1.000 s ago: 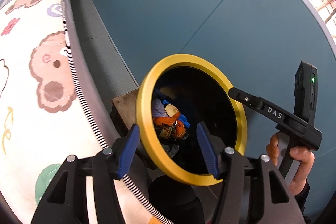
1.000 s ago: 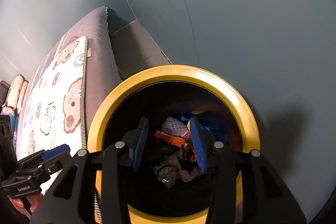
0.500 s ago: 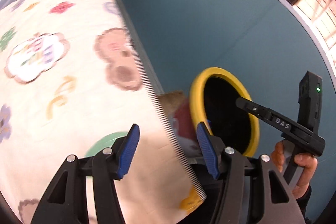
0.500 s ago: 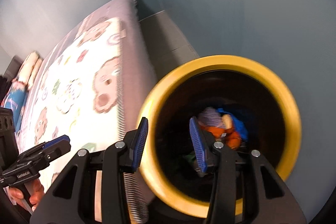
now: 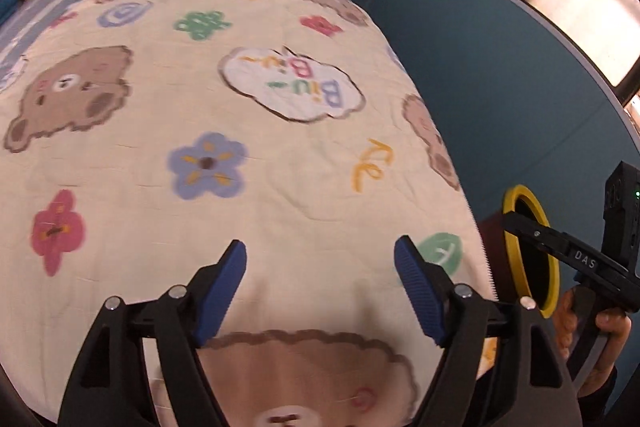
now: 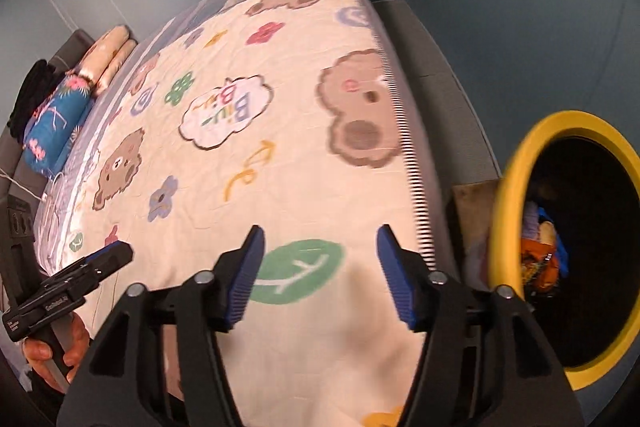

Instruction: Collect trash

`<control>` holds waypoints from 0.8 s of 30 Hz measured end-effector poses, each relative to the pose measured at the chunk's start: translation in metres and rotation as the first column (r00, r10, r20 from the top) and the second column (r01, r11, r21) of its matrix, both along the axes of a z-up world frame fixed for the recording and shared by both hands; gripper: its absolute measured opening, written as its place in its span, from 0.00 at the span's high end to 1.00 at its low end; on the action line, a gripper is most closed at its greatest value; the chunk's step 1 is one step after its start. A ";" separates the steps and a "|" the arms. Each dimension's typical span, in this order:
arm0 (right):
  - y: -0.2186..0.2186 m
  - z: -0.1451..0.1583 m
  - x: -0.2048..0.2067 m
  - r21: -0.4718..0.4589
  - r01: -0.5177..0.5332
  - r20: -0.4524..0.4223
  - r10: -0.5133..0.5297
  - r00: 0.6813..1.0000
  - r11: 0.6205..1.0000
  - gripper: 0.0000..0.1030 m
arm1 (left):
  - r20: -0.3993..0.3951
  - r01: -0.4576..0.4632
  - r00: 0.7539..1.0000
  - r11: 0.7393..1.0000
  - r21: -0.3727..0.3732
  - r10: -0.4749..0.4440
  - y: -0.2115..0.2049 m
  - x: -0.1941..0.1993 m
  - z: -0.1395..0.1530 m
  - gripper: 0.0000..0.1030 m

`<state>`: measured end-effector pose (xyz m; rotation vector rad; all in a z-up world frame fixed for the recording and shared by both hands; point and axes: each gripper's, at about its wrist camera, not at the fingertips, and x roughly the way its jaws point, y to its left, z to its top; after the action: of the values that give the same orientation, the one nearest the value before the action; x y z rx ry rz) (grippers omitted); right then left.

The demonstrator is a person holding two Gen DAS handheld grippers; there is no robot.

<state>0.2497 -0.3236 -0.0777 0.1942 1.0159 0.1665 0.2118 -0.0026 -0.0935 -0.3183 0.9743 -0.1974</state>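
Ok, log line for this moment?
left claw: open, empty | right claw: open, empty | both over quilt | trash bin: right, holds trash

Bare quilt [image 5: 280,155] across frame centre, open ahead of both tools. Yellow-rimmed bin [image 6: 568,251] at right edge, beside bed. Pillows [image 6: 80,91] upper left.

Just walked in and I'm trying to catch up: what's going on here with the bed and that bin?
A person is holding a two-finger tool in each hand over a bed. The left tool and right tool are both open and empty, pointed at the cartoon bear quilt. Beside the bed stands a yellow-rimmed trash bin with colourful trash already inside. No loose trash shows on the quilt in these views.
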 end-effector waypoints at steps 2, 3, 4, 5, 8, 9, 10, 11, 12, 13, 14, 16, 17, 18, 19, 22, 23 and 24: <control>0.019 0.000 -0.003 -0.004 -0.006 0.019 0.006 1.000 1.000 0.32 | 0.046 -0.036 0.998 0.999 0.022 0.035 0.018 -0.008 0.004 0.18; 0.026 0.001 -0.005 -0.008 -0.007 0.030 0.007 1.000 1.000 0.30 | 0.066 -0.052 0.997 0.998 0.025 0.050 0.024 -0.012 0.007 0.17; 0.037 0.003 -0.009 -0.026 -0.004 0.060 0.006 0.998 1.000 0.24 | 0.082 -0.068 0.994 0.997 0.022 0.066 0.031 -0.015 0.009 0.16; 0.043 0.005 -0.012 -0.039 -0.004 0.078 0.007 0.997 0.999 0.21 | 0.097 -0.079 0.992 0.997 0.013 0.078 0.037 -0.017 0.011 0.16; 0.067 0.016 -0.026 -0.085 0.003 0.163 0.011 0.987 0.996 0.15 | 0.154 -0.109 0.982 0.994 0.002 0.107 0.050 -0.029 0.019 0.12; 0.070 0.019 -0.028 -0.089 0.009 0.183 0.007 0.983 0.996 0.14 | 0.175 -0.117 0.978 0.993 0.005 0.115 0.052 -0.032 0.022 0.12; 0.075 0.023 -0.032 -0.096 0.017 0.210 0.003 0.978 0.995 0.12 | 0.201 -0.125 0.972 0.992 0.006 0.121 0.055 -0.036 0.025 0.11; 0.079 0.026 -0.035 -0.106 0.024 0.235 0.002 0.972 0.994 0.11 | 0.220 -0.131 0.967 0.991 0.007 0.126 0.055 -0.040 0.028 0.10; 0.081 0.030 -0.037 -0.114 0.030 0.253 0.000 0.968 0.993 0.09 | 0.239 -0.136 0.962 0.991 0.005 0.131 0.057 -0.043 0.032 0.09; 0.085 0.034 -0.040 -0.125 0.044 0.275 -0.008 0.962 0.991 0.08 | 0.261 -0.144 0.955 0.990 0.004 0.138 0.057 -0.047 0.036 0.08; 0.088 0.038 -0.043 -0.127 0.051 0.296 -0.011 0.955 0.991 0.08 | 0.290 -0.155 0.946 0.988 0.008 0.146 0.058 -0.052 0.041 0.08; 0.090 0.045 -0.050 -0.115 0.054 0.337 -0.012 0.941 0.992 0.08 | 0.337 -0.163 0.930 0.986 0.020 0.147 0.056 -0.060 0.050 0.08; 0.090 0.048 -0.053 -0.116 0.058 0.360 -0.012 0.933 0.992 0.08 | 0.359 -0.166 0.922 0.986 0.027 0.145 0.054 -0.065 0.055 0.08; 0.091 0.051 -0.054 -0.122 0.064 0.378 -0.013 0.926 0.990 0.08 | 0.383 -0.170 0.912 0.985 0.036 0.144 0.052 -0.070 0.060 0.08; 0.093 0.056 -0.058 -0.130 0.073 0.404 -0.014 0.915 0.989 0.08 | 0.412 -0.184 0.899 0.982 0.047 0.148 0.051 -0.075 0.066 0.08; 0.095 0.068 -0.072 -0.128 0.095 0.474 -0.023 0.880 0.987 0.08 | 0.491 -0.200 0.860 0.977 0.069 0.142 0.046 -0.091 0.083 0.08; 0.095 0.073 -0.077 -0.125 0.108 0.502 -0.032 0.865 0.986 0.08 | 0.515 -0.206 0.846 0.976 0.074 0.140 0.044 -0.097 0.089 0.08; 0.095 0.077 -0.082 -0.124 0.121 0.523 -0.039 0.852 0.985 0.08 | 0.539 -0.214 0.831 0.974 0.077 0.139 0.043 -0.103 0.095 0.08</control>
<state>0.1679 -0.2289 -0.0007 0.0439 0.4729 0.0566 0.1085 0.0401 0.0018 -0.2096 0.3981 -0.0414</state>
